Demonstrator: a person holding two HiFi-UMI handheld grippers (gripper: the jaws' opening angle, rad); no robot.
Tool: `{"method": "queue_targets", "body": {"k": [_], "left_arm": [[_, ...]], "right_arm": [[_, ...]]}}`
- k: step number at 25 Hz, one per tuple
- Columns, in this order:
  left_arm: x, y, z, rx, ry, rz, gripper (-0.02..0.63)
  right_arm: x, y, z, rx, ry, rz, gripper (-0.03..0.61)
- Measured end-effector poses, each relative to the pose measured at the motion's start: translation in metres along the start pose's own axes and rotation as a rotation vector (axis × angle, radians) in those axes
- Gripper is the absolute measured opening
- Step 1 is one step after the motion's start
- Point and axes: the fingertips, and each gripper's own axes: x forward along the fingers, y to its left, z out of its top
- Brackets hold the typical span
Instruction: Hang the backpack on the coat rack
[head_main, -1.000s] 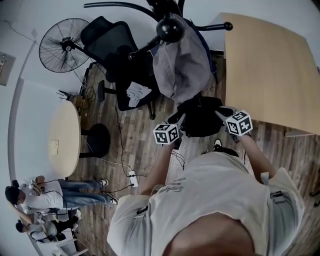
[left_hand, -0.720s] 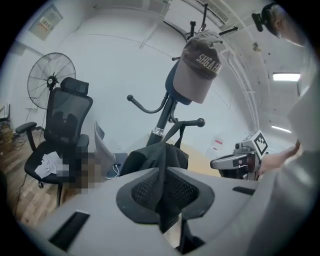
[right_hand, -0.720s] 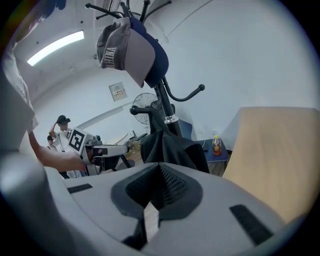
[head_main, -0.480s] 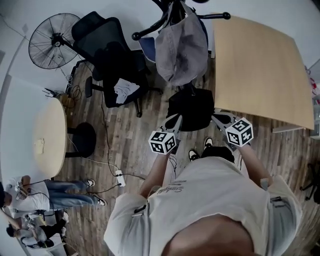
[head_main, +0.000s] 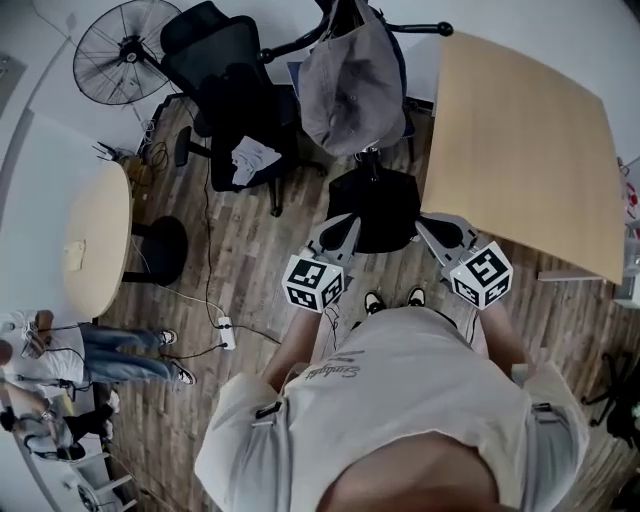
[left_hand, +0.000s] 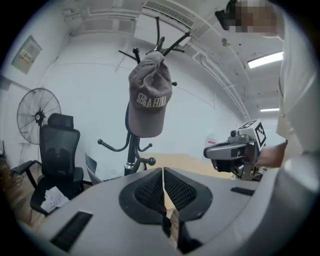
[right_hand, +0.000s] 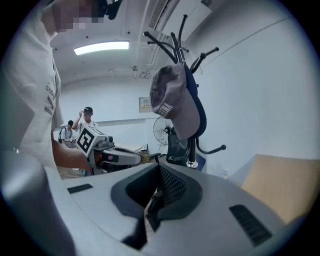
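— Where is the backpack, and what's in it?
— The black backpack (head_main: 375, 205) sits at the centre of the head view, held between the two grippers, with the person's shoes (head_main: 375, 300) at six o'clock from it. What it holds doesn't show.
— How are the grips?
— The left gripper (head_main: 347, 222) has just been closing. Its fingers (left_hand: 149, 191) are pressed together with a thin dark strap pinched low between them. The right gripper (head_main: 425, 222) is the same, fingers (right_hand: 171, 185) together on a dark strap.
— And the coat rack?
— The coat rack (left_hand: 131, 150) stands near, at twelve o'clock from the bag. A grey cap (head_main: 350, 80) hangs from its top prongs, and lower hooks (left_hand: 111, 146) curl out beneath the cap.
— What else is around?
— A black office chair (head_main: 235, 90) stands at ten o'clock with a crumpled white cloth (head_main: 255, 160) on its seat, and a standing fan (head_main: 125, 50) is beyond it. A wooden surface (head_main: 530, 140) is at two o'clock, its near corner just beside the right gripper.
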Motion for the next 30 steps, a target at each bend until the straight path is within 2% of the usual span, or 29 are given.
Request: {"method": "queue_targets", "body": {"k": [3,6,9,14,18,23,30], "left_arm": [[0.002,-0.009,0.017,0.046,-0.037,0.036,0.021],[0.0,-0.014,0.025,0.013,-0.076,0.069,0.021],[0.0,-0.014,0.028,0.017,-0.068,0.089,0.021],[-0.005,-0.017,0.039,0.075,-0.039,0.097,0.021],[-0.006,-0.03,0.041,0.117,-0.022,0.058,0.021],[-0.004,-0.036,0.04,0.093,-0.028,0.04,0.021],[-0.004,-0.033,0.031,0.057,-0.013,0.035,0.021]], "right_arm": [[-0.012,-0.009,0.022,-0.056,-0.065,-0.038,-0.006],[-0.022,-0.013,0.036,-0.062,-0.12,-0.059,-0.006],[-0.02,-0.019,0.03,-0.064,-0.122,-0.081,-0.005],[-0.021,-0.021,0.016,-0.03,-0.107,-0.101,-0.006],[-0.024,-0.02,0.02,-0.026,-0.138,-0.101,-0.006],[-0.022,-0.019,0.015,-0.006,-0.137,-0.096,-0.005],[-0.026,-0.024,0.029,-0.041,-0.188,-0.124,-0.005]]}}
